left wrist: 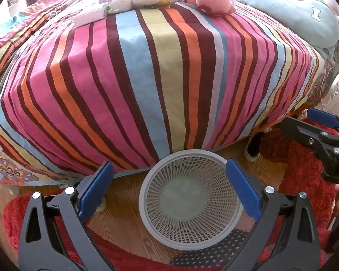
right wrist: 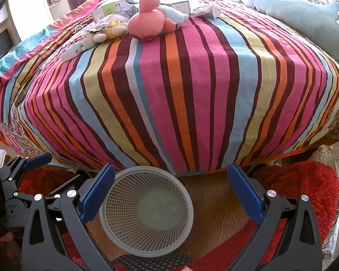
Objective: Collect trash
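Note:
A grey mesh wastebasket (left wrist: 190, 199) (right wrist: 147, 210) stands empty on the wooden floor at the foot of the striped bed. My left gripper (left wrist: 169, 188) hangs open above it, nothing between its blue pads. My right gripper (right wrist: 170, 192) is also open and empty, just right of the basket. At the far side of the bed lie small cardboard boxes (left wrist: 89, 17) (right wrist: 71, 53), crumpled paper (right wrist: 126, 8) and a crumpled white tissue (right wrist: 206, 10). In the left wrist view the right gripper's body (left wrist: 323, 135) shows at the right edge.
A pink plush toy (left wrist: 211, 0) (right wrist: 150, 19) and a white plush toy (left wrist: 133, 1) lie among the trash. A pale blue pillow (left wrist: 305, 13) sits at the bed's right. Red shaggy rugs (left wrist: 305, 164) (right wrist: 300, 185) flank the basket, with a shoe (left wrist: 254, 146) under the bed edge.

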